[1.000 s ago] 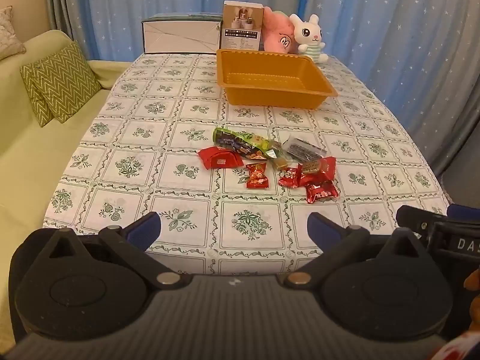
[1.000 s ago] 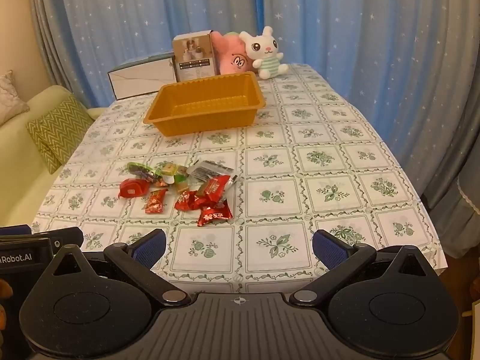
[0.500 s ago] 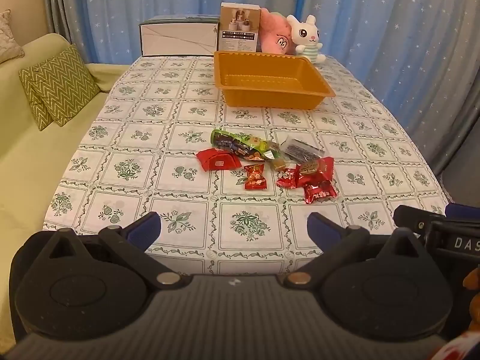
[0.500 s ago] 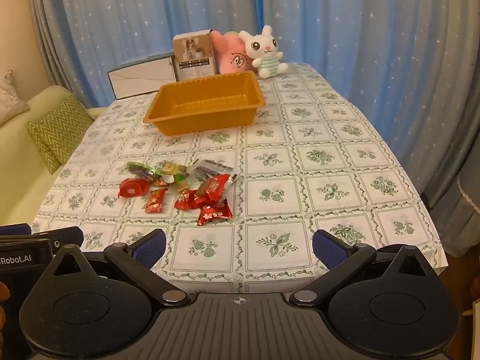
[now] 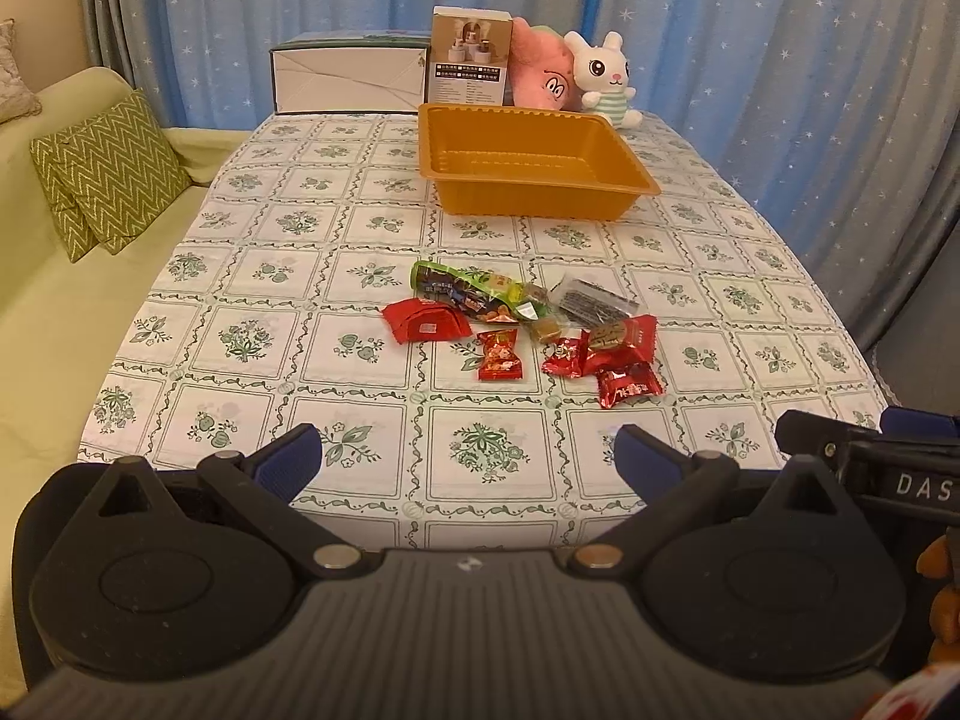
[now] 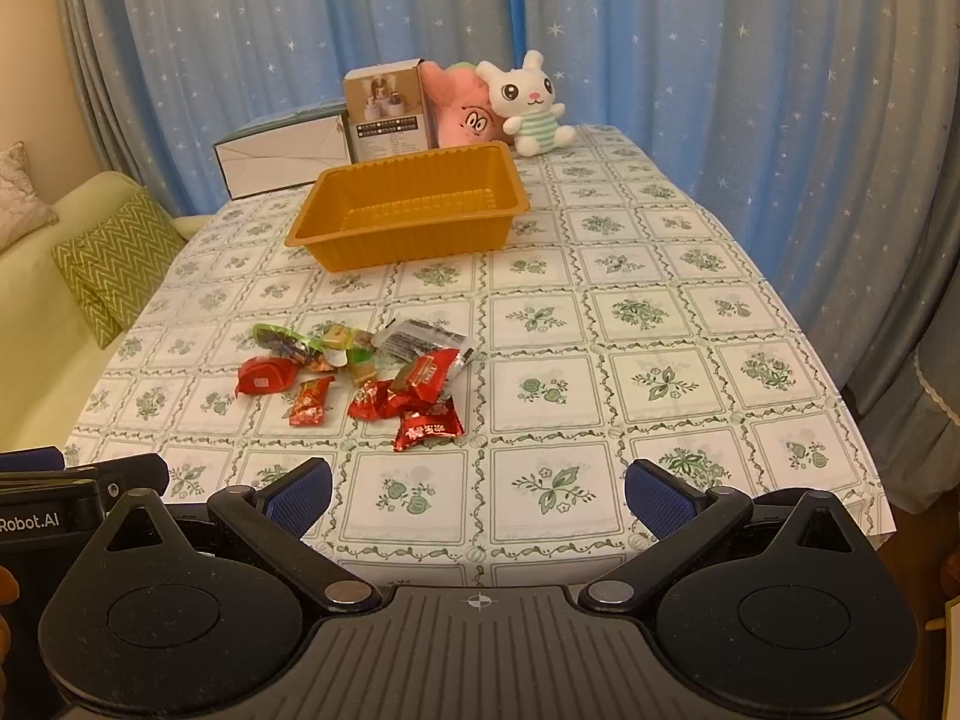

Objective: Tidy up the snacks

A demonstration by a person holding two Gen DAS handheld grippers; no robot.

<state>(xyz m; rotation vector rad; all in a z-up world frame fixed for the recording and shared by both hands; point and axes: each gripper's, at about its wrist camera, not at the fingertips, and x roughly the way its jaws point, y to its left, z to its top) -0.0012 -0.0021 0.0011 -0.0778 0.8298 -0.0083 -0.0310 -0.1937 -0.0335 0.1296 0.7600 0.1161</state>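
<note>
Several wrapped snacks lie in a loose pile mid-table: red candy packets [image 5: 618, 354] [image 6: 420, 396], a flat red packet [image 5: 426, 321] [image 6: 264, 375], a green packet [image 5: 474, 294] [image 6: 288, 342] and a dark clear packet [image 5: 591, 303] [image 6: 420, 336]. An empty orange tray [image 5: 528, 204] [image 6: 414, 240] stands beyond them. My left gripper [image 5: 468, 456] is open and empty above the table's near edge. My right gripper [image 6: 477, 489] is open and empty at the near edge, right of the pile.
A white box [image 5: 348, 81], a small carton [image 5: 471, 57], a pink plush [image 5: 540, 81] and a white bunny plush [image 5: 603, 81] stand at the far edge. A green sofa with a zigzag cushion [image 5: 111, 174] is left. Blue curtains hang behind and right.
The left gripper's view has drifted slightly, so the table contents sit a little higher and left. The right gripper has barely moved. Both stay open.
</note>
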